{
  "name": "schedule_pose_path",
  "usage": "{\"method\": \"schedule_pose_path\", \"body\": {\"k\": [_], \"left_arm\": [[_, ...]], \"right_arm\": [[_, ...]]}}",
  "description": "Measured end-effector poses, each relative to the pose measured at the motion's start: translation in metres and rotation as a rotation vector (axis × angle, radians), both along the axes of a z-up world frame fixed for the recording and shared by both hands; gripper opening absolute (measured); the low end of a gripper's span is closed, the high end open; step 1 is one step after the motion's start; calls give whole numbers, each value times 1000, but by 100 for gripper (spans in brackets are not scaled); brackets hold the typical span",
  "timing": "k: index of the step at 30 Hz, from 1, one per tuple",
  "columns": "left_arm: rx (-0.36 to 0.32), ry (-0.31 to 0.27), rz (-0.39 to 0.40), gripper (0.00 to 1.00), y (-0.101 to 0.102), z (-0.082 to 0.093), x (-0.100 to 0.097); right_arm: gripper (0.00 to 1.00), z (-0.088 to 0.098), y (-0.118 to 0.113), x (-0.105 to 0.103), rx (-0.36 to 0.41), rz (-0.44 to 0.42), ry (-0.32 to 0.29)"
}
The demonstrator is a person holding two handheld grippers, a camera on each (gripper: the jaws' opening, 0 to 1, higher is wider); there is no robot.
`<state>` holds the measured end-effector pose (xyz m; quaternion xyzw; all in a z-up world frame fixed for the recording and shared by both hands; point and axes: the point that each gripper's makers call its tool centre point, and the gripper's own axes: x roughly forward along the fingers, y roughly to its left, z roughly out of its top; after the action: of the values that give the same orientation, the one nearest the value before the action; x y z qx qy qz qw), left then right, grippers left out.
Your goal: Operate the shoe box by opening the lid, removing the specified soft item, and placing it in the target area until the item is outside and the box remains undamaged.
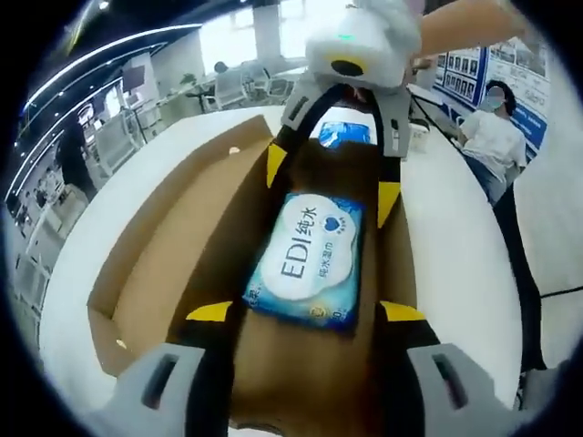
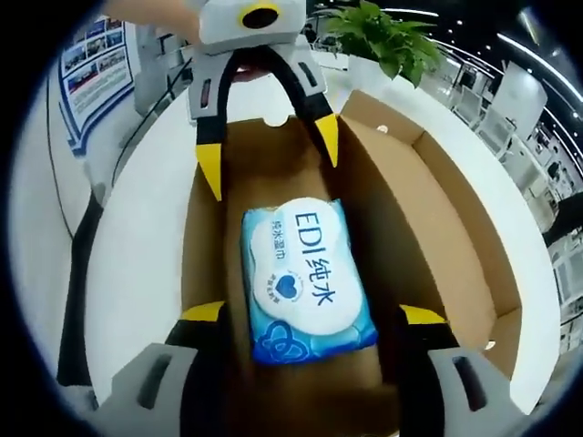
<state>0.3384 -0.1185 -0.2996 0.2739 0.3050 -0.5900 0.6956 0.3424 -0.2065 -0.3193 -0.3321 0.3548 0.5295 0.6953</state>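
Left gripper view: left gripper [image 1: 307, 312] rises from the bottom edge, yellow-tipped jaws spread wide, one on either side of the near end of the wet-wipes pack [image 1: 308, 259], nothing between them gripped; whether the tips touch the pack's edges cannot be told. The pack is blue with a white oval label, lying flat on the floor of the open shoe box [image 1: 146, 273] at frame centre. The box is brown cardboard, and its lid [image 1: 196, 187] is folded out to the left of the frame, inner face up. Right gripper [image 1: 334, 185] enters from the top centre, pointing down toward the camera, jaws also wide apart, straddling the far end of the pack. A second blue item [image 1: 344, 133] shows behind it at the box's far end, mostly hidden. The box sits on a white table [image 1: 465, 264]. A seated person [image 1: 492, 137] is at the upper right. Right gripper view: right gripper [image 2: 313, 315] at the bottom, jaws open wide, flanking the pack [image 2: 305, 278], holding nothing. Left gripper [image 2: 268, 157] comes in from the top, jaws open over the far end of the box [image 2: 205, 237]. The lid [image 2: 455, 237] lies open to the right of the frame. A potted plant [image 2: 387, 41] stands at the upper right beyond the table [image 2: 137, 264].
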Motion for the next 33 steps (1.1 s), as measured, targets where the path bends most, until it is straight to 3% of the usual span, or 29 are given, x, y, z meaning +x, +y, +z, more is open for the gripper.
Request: {"method": "schedule_pose_path", "body": {"k": [2,8,11,13,18,23,26,30,33], "left_arm": [[25,-26,-21,61,-1,-6,4],[46,3,-49,65,-7,-21,3],[40,16,-59,69,-11,-23,1],[67,-18,-68,69,-10,-27,7],[57,-3,-74,69,-15,-30,10],[101,4,-74,72,-14,-44,13],[101,-22,-94,72,-17,-45,14],[104,-7,-100,72,-21,-50,13],[107,14,-81,73,-21,-51,11]], "right_arm": [[75,-5,-7,-1,-23,14,8],[68,-13,-18,0,-42,13,14],[67,-12,-16,2,-26,5,14],[67,-16,-17,1,-28,14,20],[65,-23,-19,-1,-65,53,8],[67,-30,-21,1,-97,77,1],[66,-30,-21,1,-96,82,8],[64,-31,-20,1,-95,96,14],[62,-32,-18,3,-139,126,11]]}}
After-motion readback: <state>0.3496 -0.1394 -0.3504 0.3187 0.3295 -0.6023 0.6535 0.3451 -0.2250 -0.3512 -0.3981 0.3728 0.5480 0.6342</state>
